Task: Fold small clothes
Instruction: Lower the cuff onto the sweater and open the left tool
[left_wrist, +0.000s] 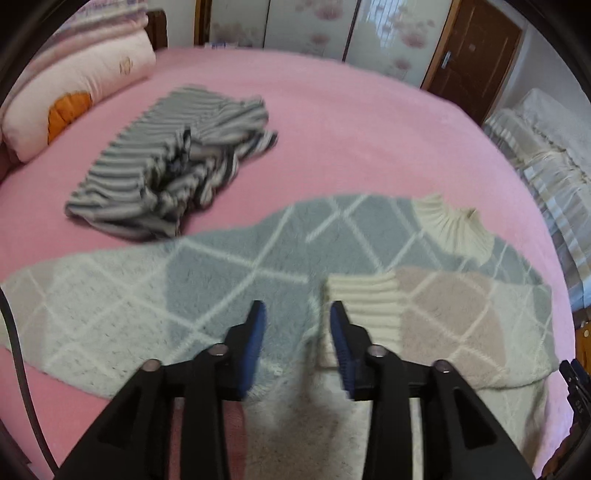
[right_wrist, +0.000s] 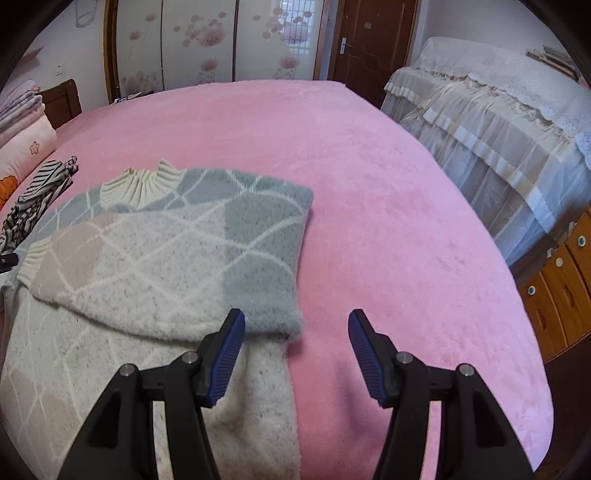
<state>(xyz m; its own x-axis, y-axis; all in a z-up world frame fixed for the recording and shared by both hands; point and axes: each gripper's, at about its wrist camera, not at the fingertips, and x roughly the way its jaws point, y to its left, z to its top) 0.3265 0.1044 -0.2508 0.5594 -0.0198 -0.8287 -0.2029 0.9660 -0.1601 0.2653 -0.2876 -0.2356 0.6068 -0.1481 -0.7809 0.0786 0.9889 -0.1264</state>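
On the pink bed (right_wrist: 369, 166), the fuzzy sweater (left_wrist: 229, 280) lay under the spread left claw (left_wrist: 297, 314); the spread right claw (right_wrist: 295, 321) hovered beside its right edge.

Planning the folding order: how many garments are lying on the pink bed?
2. The diamond-patterned sweater lies nearest, under both grippers, one sleeve folded across it. The striped garment sits crumpled beyond it, toward the pillow. Others could be out of view.
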